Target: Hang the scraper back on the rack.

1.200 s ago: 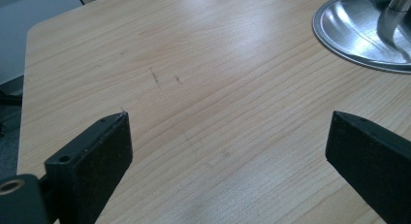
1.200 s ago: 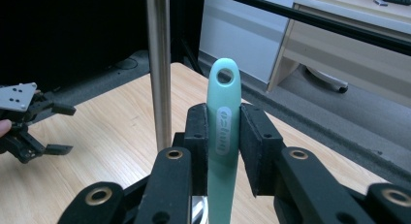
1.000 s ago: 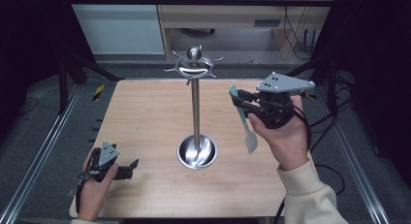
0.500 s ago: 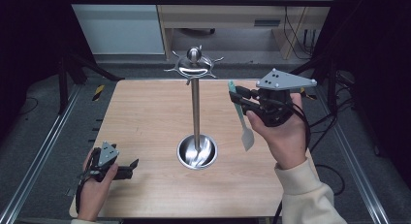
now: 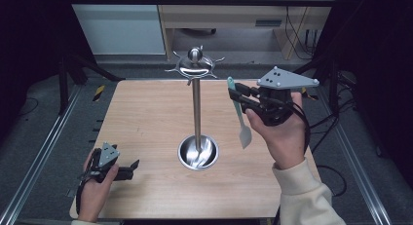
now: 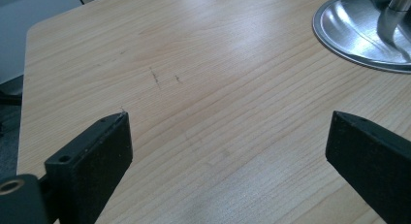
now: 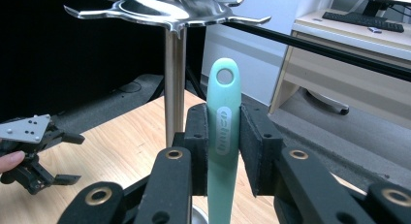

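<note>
Right tongs are clamping a mint-green spatula beside the steel rack; left tongs are idling with their jaws apart.

At the near left of the desk (image 5: 146,113), the left tongs (image 5: 130,169) are lying low in the person's hand, gaping wide with bare wood between the jaws. In the middle, the steel hanging rack (image 5: 196,108) is standing upright, its round dish base (image 5: 185,154) holding nothing but the pole, its hooked crown (image 7: 169,10) carrying nothing. To the right, the right tongs (image 5: 238,99) are pinching the spatula (image 5: 239,119) by its handle (image 7: 224,136), holed end pointing up and far, pale blade hanging down clear of the desk, just right of the pole.
</note>
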{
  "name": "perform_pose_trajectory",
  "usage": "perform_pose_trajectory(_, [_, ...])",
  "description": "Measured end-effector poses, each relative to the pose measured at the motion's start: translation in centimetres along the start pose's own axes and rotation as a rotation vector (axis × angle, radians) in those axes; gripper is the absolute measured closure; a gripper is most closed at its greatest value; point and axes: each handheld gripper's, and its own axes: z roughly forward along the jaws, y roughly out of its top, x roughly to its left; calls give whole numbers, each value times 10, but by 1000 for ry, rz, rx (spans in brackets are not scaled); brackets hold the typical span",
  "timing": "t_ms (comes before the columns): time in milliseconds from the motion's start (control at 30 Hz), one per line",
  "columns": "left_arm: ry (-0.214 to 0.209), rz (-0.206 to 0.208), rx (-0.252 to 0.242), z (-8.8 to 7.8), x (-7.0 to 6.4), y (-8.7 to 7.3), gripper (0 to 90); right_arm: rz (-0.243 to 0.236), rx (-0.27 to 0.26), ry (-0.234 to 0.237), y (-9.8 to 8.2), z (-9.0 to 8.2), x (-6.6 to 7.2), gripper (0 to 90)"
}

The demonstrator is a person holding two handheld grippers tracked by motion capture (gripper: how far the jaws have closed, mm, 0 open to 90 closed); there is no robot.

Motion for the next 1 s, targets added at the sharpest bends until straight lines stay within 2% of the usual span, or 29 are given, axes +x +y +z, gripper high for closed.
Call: perform_pose_trajectory(1000, [-3,3,3,0,0,0,27,5,-43,30,7,-5,4,741])
